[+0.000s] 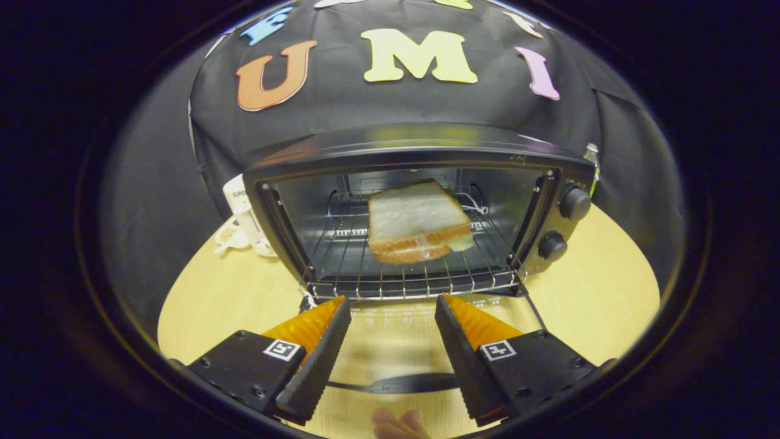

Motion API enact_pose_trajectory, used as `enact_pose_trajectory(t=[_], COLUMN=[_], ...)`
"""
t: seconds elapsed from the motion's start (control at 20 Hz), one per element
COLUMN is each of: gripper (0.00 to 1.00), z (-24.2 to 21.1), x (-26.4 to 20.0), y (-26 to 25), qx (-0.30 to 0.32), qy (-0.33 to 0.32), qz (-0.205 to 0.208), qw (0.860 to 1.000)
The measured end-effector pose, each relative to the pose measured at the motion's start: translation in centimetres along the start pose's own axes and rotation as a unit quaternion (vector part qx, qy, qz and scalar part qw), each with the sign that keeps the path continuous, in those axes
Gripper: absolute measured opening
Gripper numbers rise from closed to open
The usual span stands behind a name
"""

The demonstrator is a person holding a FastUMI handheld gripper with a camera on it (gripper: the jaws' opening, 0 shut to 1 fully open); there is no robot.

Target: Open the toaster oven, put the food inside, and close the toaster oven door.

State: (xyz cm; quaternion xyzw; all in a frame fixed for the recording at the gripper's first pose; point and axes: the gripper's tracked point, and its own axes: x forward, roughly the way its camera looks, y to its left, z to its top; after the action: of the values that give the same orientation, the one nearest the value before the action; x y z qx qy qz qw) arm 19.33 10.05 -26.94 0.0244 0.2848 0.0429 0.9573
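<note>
Black toaster oven [420,152] at frame centre on the pale wooden table [609,292], glass door [390,341] folded down flat toward the lower middle. Inside, on the wire rack [341,256], a white-bread sandwich [417,222] with brown crust. Gripper [393,305] at lower centre, fingers spread apart, pinching nothing, just short of the rack's front edge. Fingertips of a hand [399,424] at bottom edge.

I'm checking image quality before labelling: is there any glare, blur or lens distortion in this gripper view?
Gripper view: fisheye bends the toaster oven top and the table edge into curves; soft glare streaks lie on the oven roof; the sandwich on the rack looks slightly soft; the open gripper fingers are sharp, with a faint reflection on the lowered glass door between them.
</note>
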Motion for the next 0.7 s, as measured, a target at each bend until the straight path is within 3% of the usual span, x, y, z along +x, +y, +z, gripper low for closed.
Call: enact_pose_trajectory(t=[0.45,0.7], gripper=[0.92,0.92], z=[-1.8,-5.4], x=[-6.3,-6.5], y=[-3.1,-2.0], qx=[-0.038,-0.049], qy=[0.005,0.043], qz=[-0.043,-0.022], qw=[0.998,0.998])
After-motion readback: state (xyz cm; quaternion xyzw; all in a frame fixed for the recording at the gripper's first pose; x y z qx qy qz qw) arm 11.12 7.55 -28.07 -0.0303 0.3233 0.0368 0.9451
